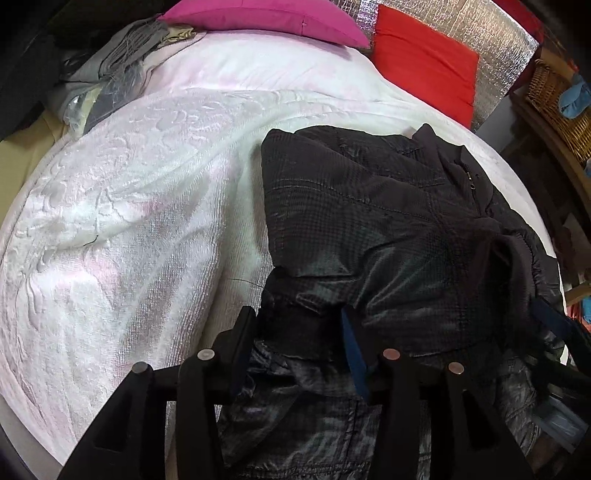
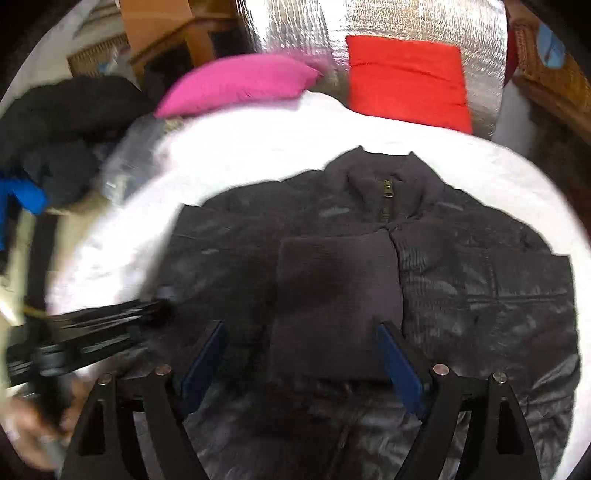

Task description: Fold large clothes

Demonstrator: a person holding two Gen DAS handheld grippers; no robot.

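White plush bedding (image 1: 140, 206) covers the bed where a dark quilted jacket (image 2: 369, 266) lies face up, its collar and brass zipper pull (image 2: 388, 184) toward the far pillows and its hem toward the person. Its long axis runs straight away from the right gripper (image 2: 301, 354), collar far, hem near, and both sleeves look already folded in across the chest, a ribbed cuff panel (image 2: 336, 295) lying flat just ahead of that gripper's blue pads. The right jaws stand wide apart with nothing pinched between them, the cuff panel only lying beneath the gap. From the left wrist view the left gripper (image 1: 299, 332) sits at the jacket's left lower edge, jaws partly apart; dark fabric lies in the gap, but the pads do not seem to press it, so I judge it released. The coming move probably turns on the hem: it lies nearest both grippers, below their tips, and would be carried up along the jacket's length toward the collar. Beyond the jacket, a magenta pillow (image 2: 236, 86) and a red pillow (image 2: 406, 81) rest against a silver foil wall (image 2: 406, 18), and other clothes (image 1: 110, 66) are heaped at the bed's far left corner.
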